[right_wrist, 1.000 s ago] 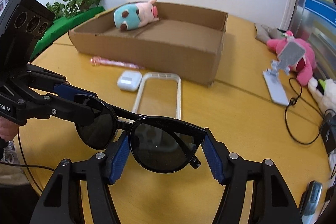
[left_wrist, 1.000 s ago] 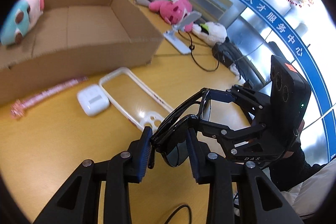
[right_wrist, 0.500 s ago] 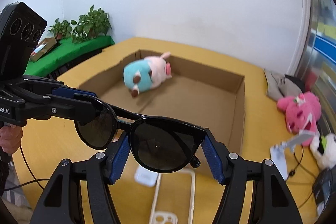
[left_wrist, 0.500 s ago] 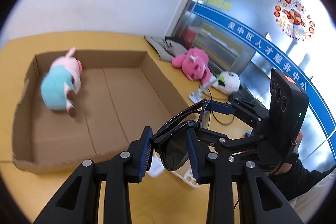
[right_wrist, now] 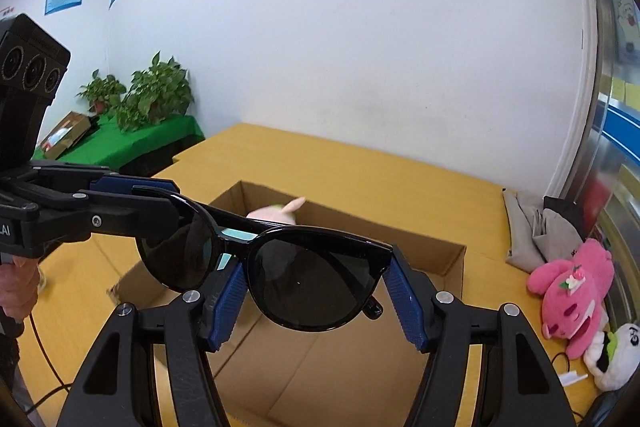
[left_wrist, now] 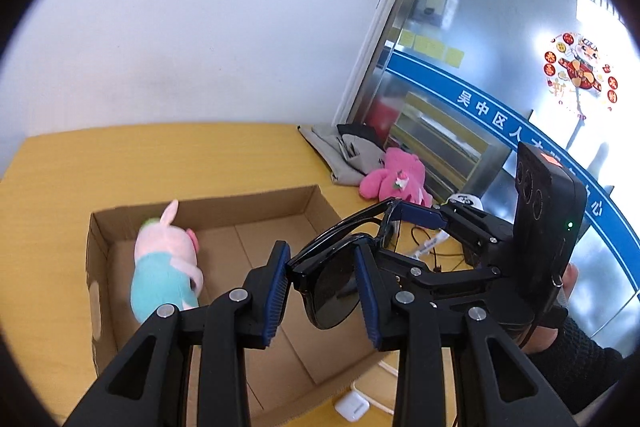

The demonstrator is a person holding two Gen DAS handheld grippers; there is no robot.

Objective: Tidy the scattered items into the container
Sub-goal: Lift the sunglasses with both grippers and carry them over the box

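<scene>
A pair of black sunglasses (right_wrist: 280, 267) was found held in the air above the open cardboard box (left_wrist: 304, 359), carried by both tools at once. The left gripper (left_wrist: 322, 291) was observed pinching one lens of the sunglasses between its blue pads (left_wrist: 276, 291). In the right wrist view, the same gripper was seen at the left, reaching in over the near-left part of the box. The right gripper (right_wrist: 316, 295) was noted pressed onto the outer edges of the other lens, its blue pads (right_wrist: 404, 303) touching the frame on both sides.

Inside the box, a pink-and-teal plush pig (left_wrist: 166, 267) was recorded lying near the left wall, its head toward the far wall. The remainder of the box floor was seen as plain cardboard. The box itself was found resting on the yellow worktop (left_wrist: 160, 163), set toward the near side.

Just outside the near-right corner of the box, a white earbud case (left_wrist: 351, 407) was observed on the worktop, touching or just beside a white strip-like item only partly visible. Toward the right edge of the worktop, a grey folded cloth (right_wrist: 536, 227), a pink plush toy (right_wrist: 572, 295) and a white plush toy (right_wrist: 612, 359) were noted, well apart from the box.
</scene>
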